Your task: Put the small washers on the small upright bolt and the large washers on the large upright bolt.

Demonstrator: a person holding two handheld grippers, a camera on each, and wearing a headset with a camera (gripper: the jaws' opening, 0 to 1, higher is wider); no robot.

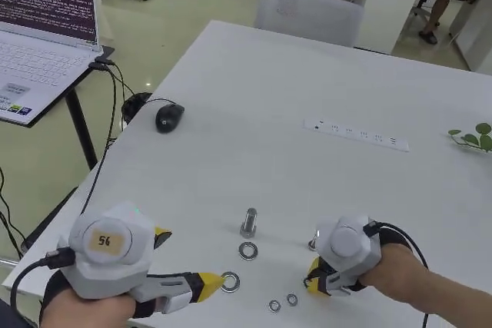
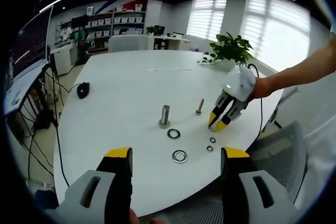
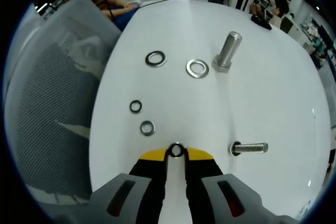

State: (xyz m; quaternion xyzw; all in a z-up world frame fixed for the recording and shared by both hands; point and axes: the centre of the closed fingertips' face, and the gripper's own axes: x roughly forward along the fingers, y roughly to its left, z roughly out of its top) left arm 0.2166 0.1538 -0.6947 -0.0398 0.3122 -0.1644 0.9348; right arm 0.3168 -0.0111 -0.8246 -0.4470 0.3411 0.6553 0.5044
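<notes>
Pinching a small washer by its rim in the nearly closed right tongs, near the small upright bolt. Holding the left tongs spread wide, low over a large washer lying flat on the white surface, short of the large upright bolt. Probably light, stiff, slick metal: best gripped across the rim, gently, lest it skid or flip.
</notes>
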